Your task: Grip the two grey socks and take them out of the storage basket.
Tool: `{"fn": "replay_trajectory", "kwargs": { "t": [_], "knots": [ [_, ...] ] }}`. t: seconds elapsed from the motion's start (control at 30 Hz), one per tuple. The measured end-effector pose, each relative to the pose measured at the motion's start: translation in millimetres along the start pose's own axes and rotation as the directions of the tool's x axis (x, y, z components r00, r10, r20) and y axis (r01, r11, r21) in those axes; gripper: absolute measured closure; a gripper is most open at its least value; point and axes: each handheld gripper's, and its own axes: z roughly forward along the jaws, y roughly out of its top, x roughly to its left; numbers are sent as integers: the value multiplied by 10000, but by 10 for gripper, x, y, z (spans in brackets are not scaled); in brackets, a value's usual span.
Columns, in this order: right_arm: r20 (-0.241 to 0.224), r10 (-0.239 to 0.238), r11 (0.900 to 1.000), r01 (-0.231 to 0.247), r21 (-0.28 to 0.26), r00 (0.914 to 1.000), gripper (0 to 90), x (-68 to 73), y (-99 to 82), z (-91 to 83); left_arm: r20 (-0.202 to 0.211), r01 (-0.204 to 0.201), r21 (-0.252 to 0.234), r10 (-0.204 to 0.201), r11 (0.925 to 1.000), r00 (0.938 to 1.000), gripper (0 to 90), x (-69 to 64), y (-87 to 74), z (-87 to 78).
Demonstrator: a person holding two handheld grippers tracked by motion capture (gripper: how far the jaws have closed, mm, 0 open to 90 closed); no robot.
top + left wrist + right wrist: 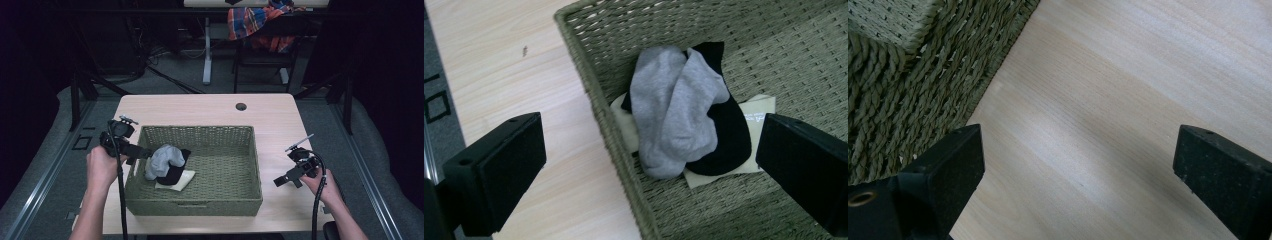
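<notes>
Socks [679, 112] are lying bunched in the basket [200, 134] at its left wall. You are holding the left gripper [651, 165] wide open and empty above them; lowering and closing looks next. Right gripper [1078, 175] is idling open.

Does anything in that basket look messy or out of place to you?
Nothing is spilled or damaged. The socks are just heaped untidily: a grey sock lies crumpled over a black sock on a cream cloth, bunched in the left part of the woven basket.
</notes>
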Motion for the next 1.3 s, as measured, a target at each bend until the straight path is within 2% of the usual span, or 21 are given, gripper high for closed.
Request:
{"fn": "replay_trajectory", "kwargs": {
  "t": [0.1,0.13,0.23,0.27,0.3,0.37,0.4,0.53,0.6,0.67,0.7,0.77,0.83,0.87,0.93,1.03,1.07,1.13,1.17,1.27,1.3],
  "knots": [
    [-33,-5,10000,5,4,10000,61,3,9,8,97,-207,184,205,9996,9997,0,-48,52,79],
    [-4,209,9996,-209,-205,9998,61,18,0,28,109,-242,247,240,9994,9997,0,-61,67,106],
    [14,-114,9998,114,157,9999,61,-6,18,8,82,-413,482,410,9980,9991,0,-98,112,188],
    [1,-25,10000,25,67,10000,61,-2,15,15,64,-446,569,443,9974,9990,0,-113,127,215],
    [-52,401,9982,-403,-446,9992,61,22,-4,50,116,-511,632,504,9967,9987,0,-124,141,243],
    [14,-134,9998,134,174,9999,61,-9,23,7,161,-576,791,564,9952,9983,1,-151,167,305],
    [13,158,9998,-157,-154,9999,61,12,10,30,141,-648,881,638,9940,9979,1,-171,182,345],
    [75,171,9997,-169,-201,9998,61,20,8,35,178,-883,1196,868,9889,9961,3,-239,222,453],
    [72,-43,10000,43,52,10000,62,5,16,14,173,-1047,1286,1034,9862,9945,9,-281,235,519],
    [58,-75,9999,74,89,10000,62,5,17,13,285,-1237,1427,1208,9820,9923,76,-321,242,593],
    [64,157,9997,-156,-190,9999,62,22,7,33,381,-1355,1554,1311,9785,9906,107,-338,244,636],
    [22,51,9999,-50,-100,10000,61,19,11,28,443,-1497,1753,1441,9731,9886,141,-367,237,730],
    [43,-187,9997,186,173,9998,61,5,21,8,514,-1527,1786,1458,9720,9880,199,-379,217,815],
    [43,150,9997,-149,-199,9999,61,23,5,35,539,-1547,1762,1474,9721,9876,229,-382,204,851],
    [83,75,9999,-74,-84,9999,61,13,6,28,550,-1619,1787,1545,9705,9865,283,-387,177,909],
    [84,169,9997,-168,-186,9998,61,21,6,37,359,-1884,1788,1849,9657,9821,407,-413,138,964],
    [54,135,9997,-134,-183,9999,61,20,7,40,293,-2024,1850,2005,9617,9793,437,-423,130,978],
    [124,-132,9998,130,163,9998,61,17,23,18,100,-2297,1859,2319,9554,9727,587,-458,103,998],
    [13,118,9998,-118,-145,9999,60,37,14,41,133,-2319,1825,2334,9555,9723,622,-469,92,1010],
    [137,-268,9992,264,308,9995,60,21,31,13,248,-2363,1727,2356,9562,9715,733,-488,68,1038],
    [134,83,9999,-82,-80,9999,61,40,14,41,324,-2393,1691,2373,9561,9709,768,-494,64,1038]
  ]
}}
